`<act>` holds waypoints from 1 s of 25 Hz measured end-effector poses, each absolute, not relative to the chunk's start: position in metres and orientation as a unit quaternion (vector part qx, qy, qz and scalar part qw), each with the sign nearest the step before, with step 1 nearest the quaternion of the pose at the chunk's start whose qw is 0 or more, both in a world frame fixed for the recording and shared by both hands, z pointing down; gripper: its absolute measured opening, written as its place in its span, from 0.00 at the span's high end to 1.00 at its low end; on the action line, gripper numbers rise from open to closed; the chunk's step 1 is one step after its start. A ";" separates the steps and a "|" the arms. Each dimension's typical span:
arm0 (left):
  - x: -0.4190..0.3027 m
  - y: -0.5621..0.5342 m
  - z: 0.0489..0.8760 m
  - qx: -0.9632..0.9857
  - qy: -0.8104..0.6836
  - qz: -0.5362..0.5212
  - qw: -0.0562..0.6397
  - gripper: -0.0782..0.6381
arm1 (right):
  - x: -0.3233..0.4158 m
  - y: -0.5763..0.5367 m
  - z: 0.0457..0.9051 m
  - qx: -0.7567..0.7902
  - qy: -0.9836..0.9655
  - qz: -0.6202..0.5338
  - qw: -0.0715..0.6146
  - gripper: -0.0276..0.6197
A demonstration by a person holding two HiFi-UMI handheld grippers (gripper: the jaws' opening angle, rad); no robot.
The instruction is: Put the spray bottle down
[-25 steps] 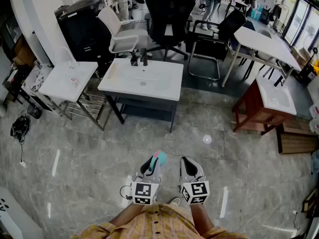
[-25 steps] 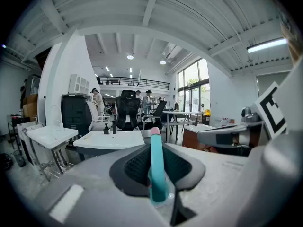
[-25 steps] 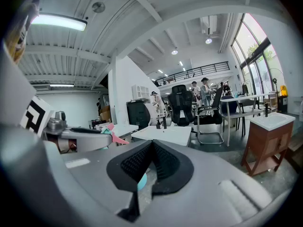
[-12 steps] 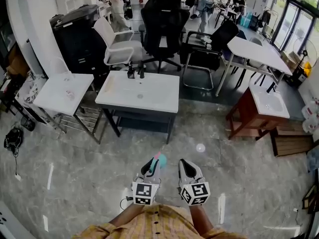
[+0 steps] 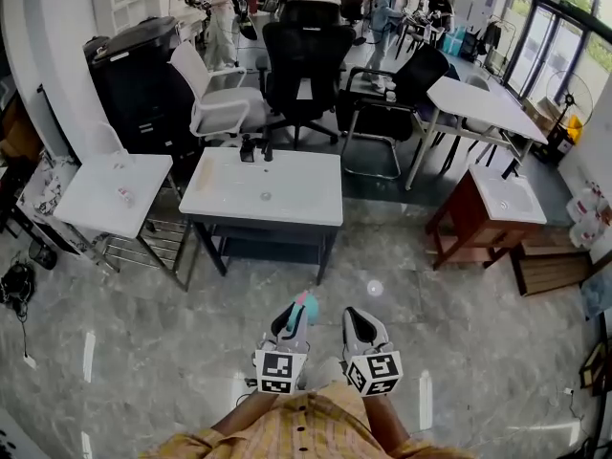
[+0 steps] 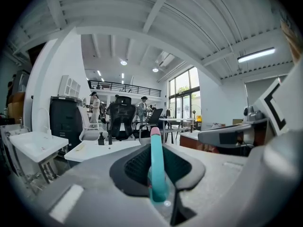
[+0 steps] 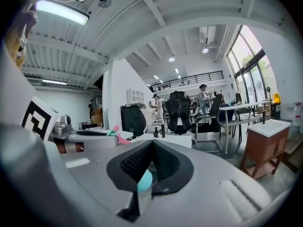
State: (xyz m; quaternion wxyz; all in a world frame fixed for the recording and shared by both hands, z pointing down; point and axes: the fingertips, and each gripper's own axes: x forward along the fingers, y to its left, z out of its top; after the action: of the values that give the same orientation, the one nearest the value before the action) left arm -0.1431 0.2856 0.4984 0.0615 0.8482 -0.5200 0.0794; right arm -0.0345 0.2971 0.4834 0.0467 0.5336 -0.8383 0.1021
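Note:
The spray bottle [image 5: 305, 305] is teal with a pink tip. It stands up between the pads of my left gripper [image 5: 291, 314], which is shut on it low in the head view. In the left gripper view the spray bottle's [image 6: 156, 167] teal neck rises upright through the dark pads of the left gripper [image 6: 158, 148]. My right gripper [image 5: 360, 316] hangs beside it, jaws together. In the right gripper view the right gripper's [image 7: 152, 144] pad tips meet, and a small pale blue round thing [image 7: 144, 179] shows low behind them; I cannot tell what it is.
A white sink table [image 5: 287, 204] with a dark faucet [image 5: 253, 148] stands ahead on the grey marble floor. A smaller white basin stand [image 5: 100, 199] is on its left, a red-brown cabinet [image 5: 478, 223] on the right. Office chairs [image 5: 306, 55] and people stand behind.
The sink table and the furniture behind it have come nearer and lower in the head view. Both grippers keep their place in the view, and the bottle stays in the left one.

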 end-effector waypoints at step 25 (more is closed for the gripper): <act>-0.135 0.201 0.507 0.861 -0.500 0.067 0.058 0.79 | -0.033 0.206 0.487 0.549 -0.829 0.103 0.033 0.96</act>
State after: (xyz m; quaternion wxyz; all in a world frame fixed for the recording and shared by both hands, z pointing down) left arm -0.1350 0.2010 0.5075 0.0582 0.8612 -0.5005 0.0666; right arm -0.0334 0.2060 0.4869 0.0330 0.5490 -0.8288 0.1031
